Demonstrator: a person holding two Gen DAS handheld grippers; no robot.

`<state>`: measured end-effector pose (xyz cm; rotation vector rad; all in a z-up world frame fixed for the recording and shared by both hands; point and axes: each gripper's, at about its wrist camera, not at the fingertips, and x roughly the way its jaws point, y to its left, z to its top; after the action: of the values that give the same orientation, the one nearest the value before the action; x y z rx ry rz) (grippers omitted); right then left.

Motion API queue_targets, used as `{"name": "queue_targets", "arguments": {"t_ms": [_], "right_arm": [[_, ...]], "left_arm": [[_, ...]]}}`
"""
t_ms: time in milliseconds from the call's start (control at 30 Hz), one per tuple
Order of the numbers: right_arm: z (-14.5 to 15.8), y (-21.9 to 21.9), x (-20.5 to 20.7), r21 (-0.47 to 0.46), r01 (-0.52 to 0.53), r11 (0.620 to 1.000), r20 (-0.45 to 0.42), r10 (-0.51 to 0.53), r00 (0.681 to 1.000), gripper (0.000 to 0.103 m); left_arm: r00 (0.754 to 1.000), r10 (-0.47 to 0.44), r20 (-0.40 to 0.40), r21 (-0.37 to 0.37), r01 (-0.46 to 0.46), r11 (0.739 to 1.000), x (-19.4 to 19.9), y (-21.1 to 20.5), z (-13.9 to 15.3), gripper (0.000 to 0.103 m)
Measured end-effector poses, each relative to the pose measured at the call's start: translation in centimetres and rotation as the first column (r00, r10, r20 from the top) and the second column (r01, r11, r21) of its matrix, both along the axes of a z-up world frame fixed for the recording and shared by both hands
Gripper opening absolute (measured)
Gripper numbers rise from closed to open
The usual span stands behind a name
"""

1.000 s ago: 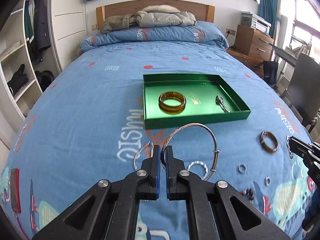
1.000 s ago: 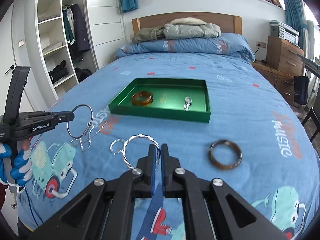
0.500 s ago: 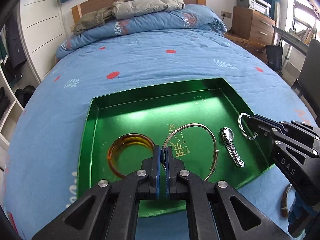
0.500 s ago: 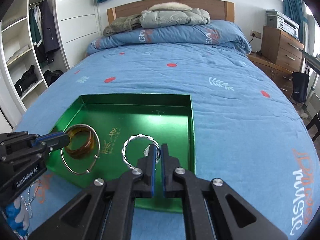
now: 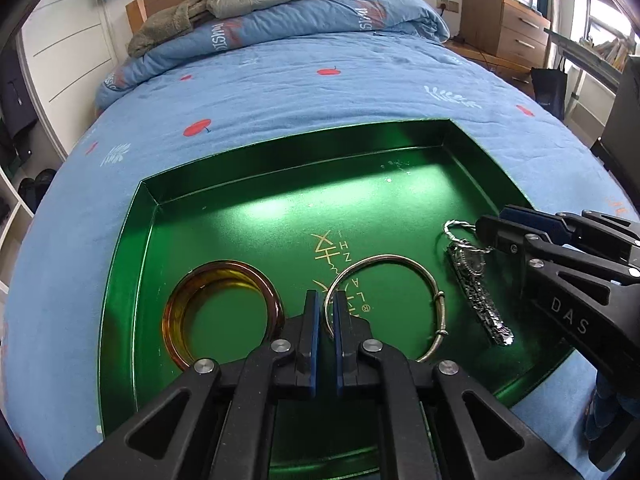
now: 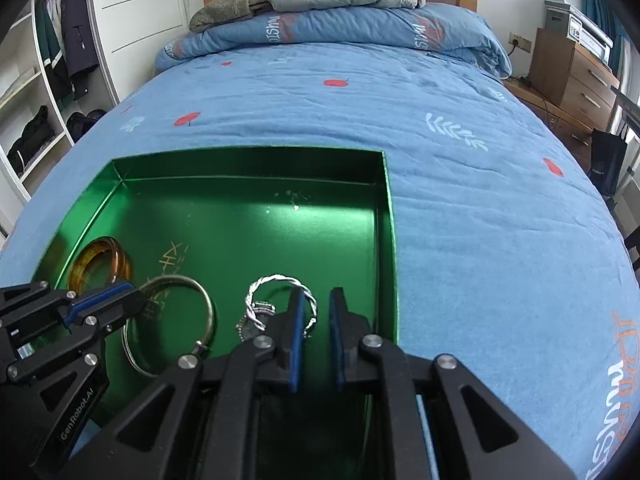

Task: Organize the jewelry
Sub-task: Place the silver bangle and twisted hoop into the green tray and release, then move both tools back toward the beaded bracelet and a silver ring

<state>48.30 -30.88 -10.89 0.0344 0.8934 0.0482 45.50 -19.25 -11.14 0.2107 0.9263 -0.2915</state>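
Left gripper (image 5: 325,312), jaws opening, straddled the silver bangle (image 5: 400,276) lying in the green tray (image 5: 280,168) beside an amber bangle (image 5: 224,276).

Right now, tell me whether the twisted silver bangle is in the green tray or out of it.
In. The twisted silver bangle lies inside the green tray, partly over the watch, beside the opening right claw.

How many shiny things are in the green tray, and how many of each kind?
Amber bangle: 1
Plain silver bangle: 1
Twisted silver bangle: 1
Silver watch: 1
Total in the green tray: 4
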Motion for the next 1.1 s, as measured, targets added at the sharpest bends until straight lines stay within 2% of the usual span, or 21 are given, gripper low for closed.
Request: {"name": "queue_targets", "arguments": {"t_ms": [33, 67, 133, 233, 400, 567, 700, 767, 833, 967, 1100], "right_arm": [[0.6, -0.2, -0.6, 0.010, 0.006, 1.000, 0.013, -0.006, 1.000, 0.028], [1.4, -0.5, -1.4, 0.022, 0.010, 1.000, 0.029, -0.010, 1.000, 0.030], [3.2, -0.9, -3.1, 0.038, 0.012, 0.999, 0.061, -0.014, 0.998, 0.031], [6.1, -1.1, -6.7, 0.040, 0.009, 0.999, 0.104, -0.013, 0.995, 0.031], [11.3, -1.2, -15.8, 0.043, -0.051, 0.998, 0.209, 0.041, 0.977, 0.031], [14.5, -1.9, -25.0, 0.033, -0.087, 0.996, 0.281, 0.075, 0.957, 0.031], [15.2, -2.8, -31.1, 0.038, -0.081, 0.996, 0.307, 0.066, 0.950, 0.031], [15.0, -3.2, -33.6, 0.043, -0.077, 0.996, 0.305, 0.061, 0.950, 0.031], [14.5, -3.5, -35.8, 0.050, -0.076, 0.996, 0.295, 0.058, 0.954, 0.031], [13.8, -4.1, -39.4, 0.068, -0.072, 0.995, 0.278, 0.050, 0.959, 0.031], [13.7, -4.5, -42.4, 0.076, -0.068, 0.995, 0.278, 0.044, 0.959, 0.031]], "left_arm": [[1.000, -0.001, 0.006, -0.014, 0.001, 1.000, -0.4, 0.3, 0.7, 0.016], [1.000, 0.000, 0.016, -0.026, 0.000, 1.000, -0.8, 0.6, 1.4, 0.027], [0.999, 0.010, 0.038, -0.048, -0.008, 0.999, -2.0, 1.5, 3.1, 0.038], [0.997, 0.030, 0.074, -0.079, -0.024, 0.997, -4.8, 3.7, 6.0, 0.038], [0.985, 0.059, 0.164, -0.091, -0.044, 0.995, -11.4, 9.3, 11.0, 0.038], [0.975, 0.128, 0.181, -0.077, -0.116, 0.990, -17.9, 15.5, 14.4, 0.038], [0.964, 0.199, 0.176, -0.092, -0.185, 0.978, -23.3, 19.4, 15.1, 0.041], [0.959, 0.228, 0.171, -0.096, -0.214, 0.972, -25.9, 20.6, 14.9, 0.050], [0.956, 0.248, 0.153, -0.110, -0.233, 0.966, -28.2, 21.4, 14.5, 0.052], [0.960, 0.248, 0.129, -0.127, -0.232, 0.964, -32.0, 21.4, 13.9, 0.056], [0.966, 0.230, 0.119, -0.153, -0.211, 0.965, -35.0, 19.9, 13.3, 0.056]]}}
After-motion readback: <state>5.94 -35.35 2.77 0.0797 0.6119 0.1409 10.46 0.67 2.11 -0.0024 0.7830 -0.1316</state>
